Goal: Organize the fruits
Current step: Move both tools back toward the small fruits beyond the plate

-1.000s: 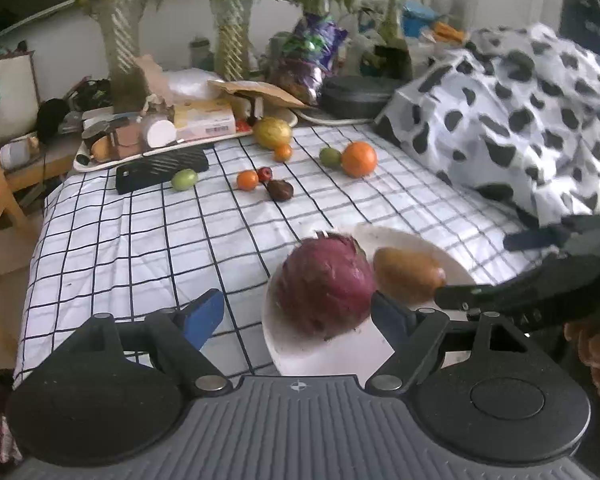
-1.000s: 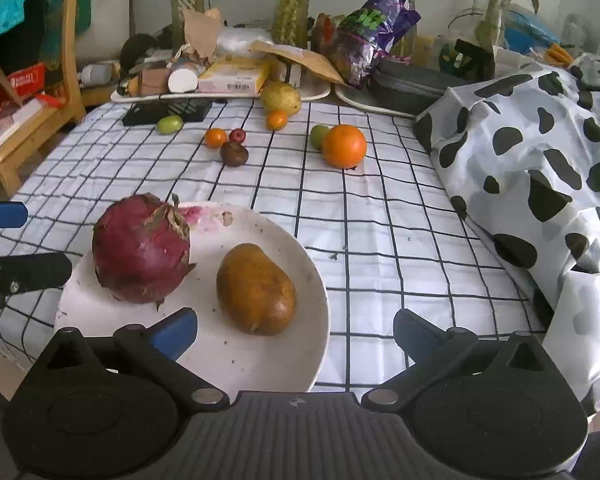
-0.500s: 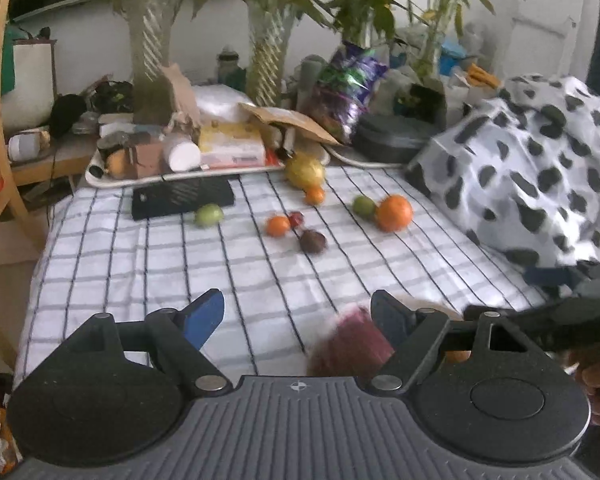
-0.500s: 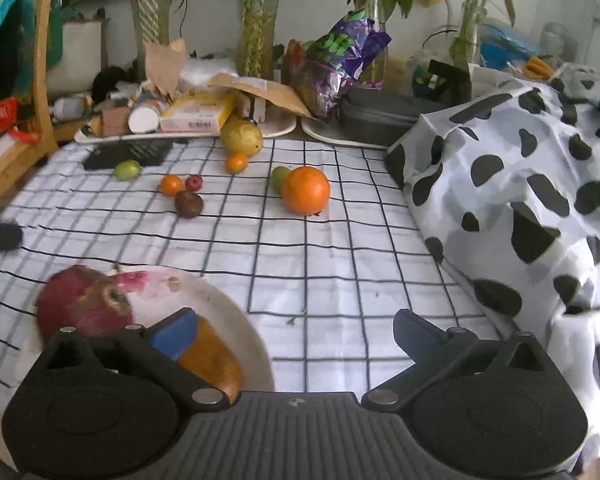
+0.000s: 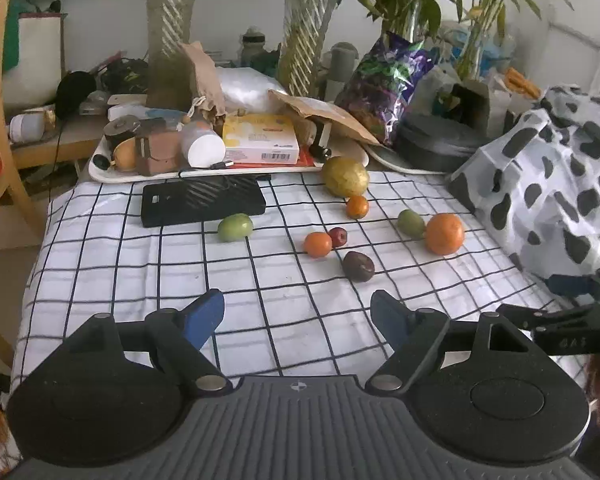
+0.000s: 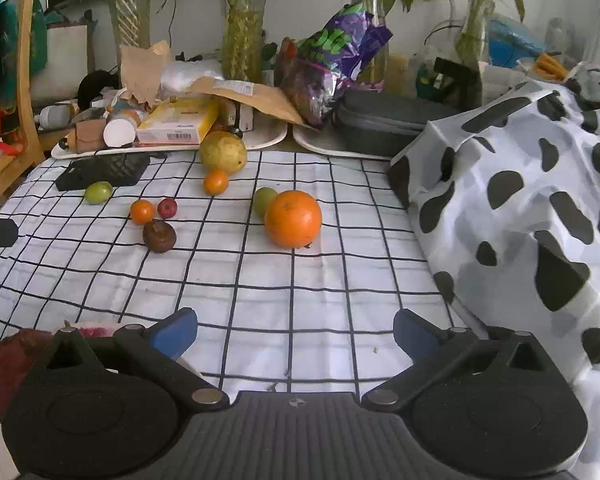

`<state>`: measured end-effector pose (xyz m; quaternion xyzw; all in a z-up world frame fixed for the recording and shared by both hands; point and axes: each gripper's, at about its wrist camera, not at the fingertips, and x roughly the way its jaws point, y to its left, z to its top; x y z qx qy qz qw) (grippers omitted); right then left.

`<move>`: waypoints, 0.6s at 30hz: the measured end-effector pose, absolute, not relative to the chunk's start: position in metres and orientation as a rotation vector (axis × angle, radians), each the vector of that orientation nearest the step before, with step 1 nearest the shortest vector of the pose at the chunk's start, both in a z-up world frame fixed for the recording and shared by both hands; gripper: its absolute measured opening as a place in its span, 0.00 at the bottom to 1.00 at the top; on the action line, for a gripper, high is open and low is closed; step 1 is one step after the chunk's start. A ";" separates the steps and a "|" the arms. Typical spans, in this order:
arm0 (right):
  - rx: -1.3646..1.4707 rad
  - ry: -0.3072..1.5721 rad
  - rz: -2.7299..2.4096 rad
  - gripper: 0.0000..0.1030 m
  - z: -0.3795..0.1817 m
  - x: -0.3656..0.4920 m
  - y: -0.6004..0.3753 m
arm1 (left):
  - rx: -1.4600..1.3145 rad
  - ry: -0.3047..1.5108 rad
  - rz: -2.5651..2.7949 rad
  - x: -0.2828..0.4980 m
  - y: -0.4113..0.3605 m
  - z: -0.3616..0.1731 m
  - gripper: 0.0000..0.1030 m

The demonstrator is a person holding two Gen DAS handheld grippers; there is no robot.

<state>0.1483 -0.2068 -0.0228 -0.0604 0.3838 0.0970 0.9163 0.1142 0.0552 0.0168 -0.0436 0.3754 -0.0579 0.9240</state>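
Both the left hand-held gripper (image 5: 298,314) and the right hand-held gripper (image 6: 296,330) stand spread with nothing between their blue pads, over the checked cloth (image 6: 300,280). In the middle of each frame the loose fruits lie apart: a large orange (image 6: 293,219), a yellow pear (image 6: 223,151) and a dark brown fruit (image 6: 159,235). A red fruit (image 6: 10,356) shows at the right view's lower left edge.

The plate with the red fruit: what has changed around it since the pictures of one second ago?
Both grippers, left gripper and right gripper, moved forward past the plate toward the loose fruit; only the red fruit shows at the right view's lower-left edge. Nothing was gripped or released. The orange and small fruits stayed put.
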 end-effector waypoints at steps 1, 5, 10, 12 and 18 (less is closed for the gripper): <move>-0.123 0.792 0.206 1.00 -0.023 0.151 -0.205 | -0.079 0.769 -0.123 0.117 0.055 0.016 0.77; -0.128 0.795 0.230 1.00 -0.025 0.162 -0.199 | -0.022 0.768 -0.121 0.131 0.052 0.013 0.77; -0.137 0.806 0.267 1.00 -0.028 0.177 -0.190 | 0.038 0.773 -0.110 0.150 0.052 0.008 0.77; -0.143 0.811 0.286 1.00 -0.029 0.182 -0.186 | 0.059 0.773 -0.110 0.156 0.053 0.006 0.77; -0.163 0.828 0.376 1.00 -0.033 0.200 -0.170 | 0.162 0.776 -0.113 0.177 0.052 -0.004 0.76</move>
